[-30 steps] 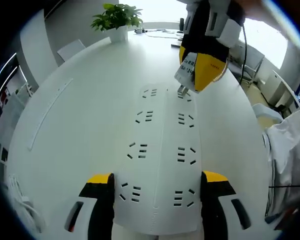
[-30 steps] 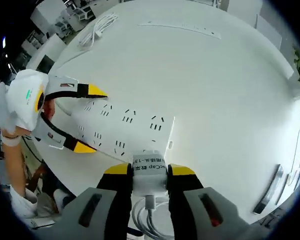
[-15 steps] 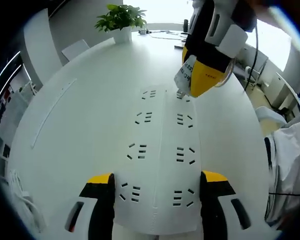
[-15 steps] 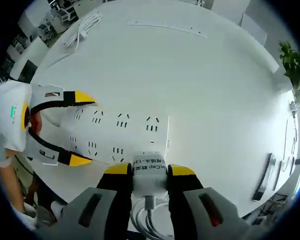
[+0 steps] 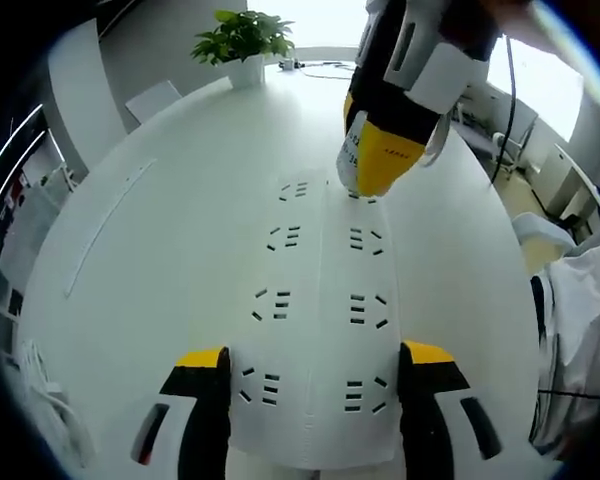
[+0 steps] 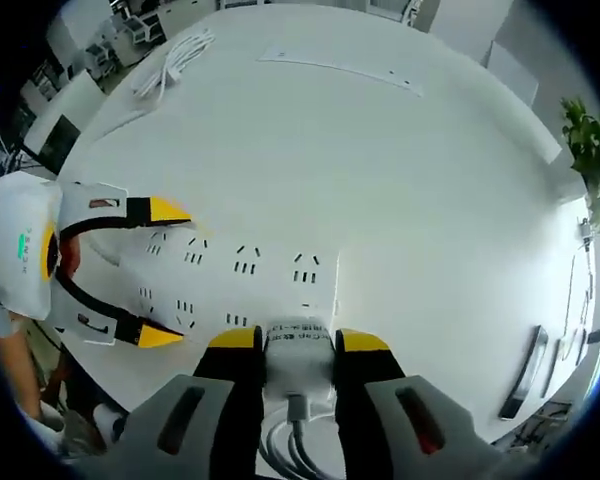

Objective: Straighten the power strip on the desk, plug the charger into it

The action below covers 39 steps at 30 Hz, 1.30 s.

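Observation:
A wide white power strip (image 5: 320, 300) with two rows of sockets lies flat on the white desk (image 5: 170, 220). My left gripper (image 5: 315, 375) grips its near end, one yellow-tipped jaw on each long side. My right gripper (image 6: 298, 345) is shut on a white charger (image 6: 298, 350) with a labelled top and a white cable trailing back. In the left gripper view the right gripper (image 5: 380, 160) presses the charger (image 5: 350, 165) onto the far right socket. In the right gripper view the left gripper (image 6: 135, 265) clamps the power strip (image 6: 235, 275) at its far end.
A potted plant (image 5: 242, 45) stands at the desk's far side, also seen as the plant (image 6: 592, 150) at the right. A coiled white cable (image 6: 175, 55) and a thin white strip (image 6: 340, 70) lie further off. A dark flat object (image 6: 525, 375) rests near the desk's edge.
The right gripper has lowered the charger onto the far right socket; its prongs, visible above the strip before, are now hidden against it. The left gripper holds still.

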Each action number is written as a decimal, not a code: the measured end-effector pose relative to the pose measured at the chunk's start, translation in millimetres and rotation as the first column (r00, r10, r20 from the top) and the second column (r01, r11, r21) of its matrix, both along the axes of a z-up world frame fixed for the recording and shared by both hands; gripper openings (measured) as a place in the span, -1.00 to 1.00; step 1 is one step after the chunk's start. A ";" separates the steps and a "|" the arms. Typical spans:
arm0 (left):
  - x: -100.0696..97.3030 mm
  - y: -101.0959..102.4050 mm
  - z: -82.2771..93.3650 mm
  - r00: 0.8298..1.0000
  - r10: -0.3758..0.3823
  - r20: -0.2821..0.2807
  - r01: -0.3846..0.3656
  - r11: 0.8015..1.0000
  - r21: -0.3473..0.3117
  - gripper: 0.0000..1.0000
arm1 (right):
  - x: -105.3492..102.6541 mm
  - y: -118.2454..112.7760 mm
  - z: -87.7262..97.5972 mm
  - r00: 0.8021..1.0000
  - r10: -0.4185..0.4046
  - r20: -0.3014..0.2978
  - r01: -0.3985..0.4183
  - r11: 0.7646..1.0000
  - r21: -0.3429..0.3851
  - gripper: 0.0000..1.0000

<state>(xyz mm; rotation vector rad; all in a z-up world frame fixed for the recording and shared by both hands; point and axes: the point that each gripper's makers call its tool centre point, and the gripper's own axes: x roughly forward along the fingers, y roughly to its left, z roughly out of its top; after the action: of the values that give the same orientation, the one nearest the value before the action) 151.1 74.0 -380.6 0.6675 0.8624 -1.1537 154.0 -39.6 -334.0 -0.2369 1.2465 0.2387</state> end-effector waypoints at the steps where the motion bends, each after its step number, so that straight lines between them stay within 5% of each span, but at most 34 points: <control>1: -0.1 -0.1 0.1 1.000 -0.003 0.002 0.003 1.000 0.003 0.35 | 0.6 0.9 0.2 1.000 -0.003 0.004 0.003 1.000 0.002 -0.52; 3: -0.1 -0.4 0.2 1.000 -0.005 0.003 0.005 1.000 0.004 0.35 | 4.8 3.4 -2.6 1.000 -0.002 0.022 0.002 1.000 -0.003 -0.52; 4: -0.8 -0.1 -0.1 1.000 -0.001 -0.002 0.001 1.000 0.006 0.35 | -4.3 -11.7 -15.6 0.999 0.014 -0.033 -0.017 0.995 -0.095 -0.52; 5: -0.6 -0.1 0.0 1.000 0.002 -0.001 -0.002 1.000 0.005 0.35 | 0.1 0.8 -8.7 0.994 0.106 0.023 -0.105 0.994 -0.040 -0.52; 6: -0.3 -0.4 0.1 1.000 0.002 -0.001 -0.002 1.000 0.002 0.35 | 0.3 -0.2 -8.1 0.998 -0.018 0.055 0.017 1.000 0.017 -0.52; 8: -0.4 -0.7 0.0 1.000 0.001 -0.002 -0.001 1.000 0.006 0.35 | 7.6 -5.8 -6.1 1.000 -0.020 0.015 0.020 1.000 0.024 -0.51; 9: -0.1 -1.0 -0.1 1.000 0.004 -0.005 -0.004 1.000 0.010 0.35 | 29.9 -7.6 -6.2 1.000 -0.017 0.024 0.016 1.000 0.021 -0.51; 11: -0.1 -0.9 -0.2 1.000 0.007 -0.008 -0.006 1.000 0.018 0.35 | 32.9 -3.9 -5.1 0.999 0.007 0.043 -0.007 1.000 0.001 -0.49; 12: 0.0 -0.8 -0.3 1.000 0.007 -0.010 -0.007 1.000 0.019 0.35 | 36.9 -3.6 -3.8 0.992 0.011 0.123 -0.011 1.000 -0.003 -0.49; 17: 0.6 -1.2 -0.4 1.000 0.012 -0.013 -0.011 1.000 0.016 0.36 | -7.6 3.8 -1.9 0.990 0.079 0.119 -0.083 0.996 0.032 -0.45; 20: 0.7 -1.6 -0.5 1.000 0.012 -0.015 -0.011 1.000 0.017 0.36 | -40.6 6.8 1.0 0.995 0.090 0.038 -0.092 0.994 0.056 -0.44; 22: 0.9 -1.8 -0.7 1.000 0.011 -0.015 -0.011 1.000 0.016 0.36 | -41.2 5.5 6.1 0.992 0.122 0.027 -0.123 0.992 0.042 -0.45; 30: 1.3 -1.6 -0.9 1.000 0.012 -0.016 -0.012 1.000 0.011 0.36 | -3.7 -4.6 6.2 0.998 0.070 -0.007 -0.069 0.994 0.081 -0.47; 39: 1.4 -1.2 -0.6 1.000 0.010 -0.012 -0.010 1.000 0.008 0.36 | 5.6 -5.8 2.4 0.998 0.059 -0.007 -0.058 0.997 0.057 -0.50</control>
<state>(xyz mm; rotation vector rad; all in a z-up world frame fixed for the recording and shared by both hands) 152.5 72.8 -381.2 0.6627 0.8799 -1.1468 159.6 -45.4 -331.5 -0.2237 1.2410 0.3254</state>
